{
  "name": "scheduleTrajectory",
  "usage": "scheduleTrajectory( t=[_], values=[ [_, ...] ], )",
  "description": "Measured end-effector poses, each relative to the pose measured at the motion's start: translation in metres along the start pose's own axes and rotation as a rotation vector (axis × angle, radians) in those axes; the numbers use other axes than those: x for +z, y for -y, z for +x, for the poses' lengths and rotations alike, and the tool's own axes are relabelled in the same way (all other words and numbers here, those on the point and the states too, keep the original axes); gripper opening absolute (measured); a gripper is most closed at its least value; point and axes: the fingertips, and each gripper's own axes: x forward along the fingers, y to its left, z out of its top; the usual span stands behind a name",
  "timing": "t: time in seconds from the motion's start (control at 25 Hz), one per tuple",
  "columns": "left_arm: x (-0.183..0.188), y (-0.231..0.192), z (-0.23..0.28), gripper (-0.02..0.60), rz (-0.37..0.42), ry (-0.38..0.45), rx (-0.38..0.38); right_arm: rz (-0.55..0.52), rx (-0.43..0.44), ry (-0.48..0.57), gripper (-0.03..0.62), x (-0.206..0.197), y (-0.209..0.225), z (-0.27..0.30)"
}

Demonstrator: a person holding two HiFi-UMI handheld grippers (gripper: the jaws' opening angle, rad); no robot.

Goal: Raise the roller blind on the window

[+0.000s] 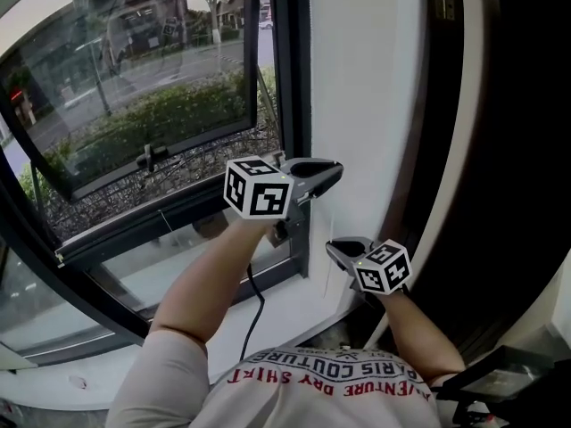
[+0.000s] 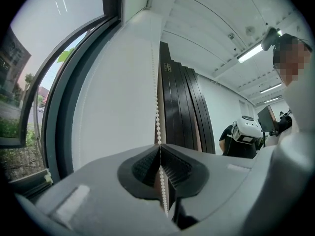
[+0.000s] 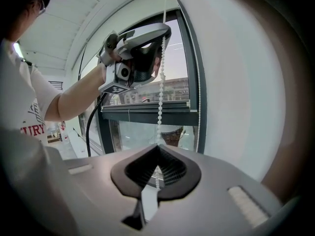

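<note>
a dark-framed window fills the left side, one sash tilted open. through the glass, daylight shows a green hedge, a street and buildings beyond. just right of the frame stands a plain white wall, with a white sill below the glass and tall dark panels further right, while indoors the white ribbed ceiling carries long strip lights, lit.
</note>
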Motion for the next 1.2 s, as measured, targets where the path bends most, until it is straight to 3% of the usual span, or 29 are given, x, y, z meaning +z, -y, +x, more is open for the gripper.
scheduleTrajectory(
  t=[0.16,0.32,0.64,0.96,1.08,1.2],
  values=[
    [-0.003,0.000,-0.001,0.008,-0.012,0.041,0.002,0.015,-0.004,0.017,0.008,-0.004,0.001,0.000],
    [-0.024,0.002,0.000,0.008,0.005,-0.003,0.002,0.022,0.007,-0.029,0.008,-0.023,-0.003,0.006],
    [-0.112,-0.007,-0.003,0.008,-0.054,-0.129,0.049,0.118,0.019,-0.187,0.008,-0.108,0.001,0.022],
    [-0.186,-0.004,-0.004,0.008,-0.103,-0.230,0.068,0.144,0.046,-0.332,0.008,-0.179,-0.014,0.033],
    [-0.201,0.001,-0.003,0.008,-0.156,-0.209,0.060,0.179,0.050,-0.331,0.008,-0.193,-0.018,0.033],
    [-0.201,0.003,-0.002,0.008,-0.152,-0.196,0.062,0.186,0.050,-0.314,0.008,-0.192,-0.019,0.039]
  ],
)
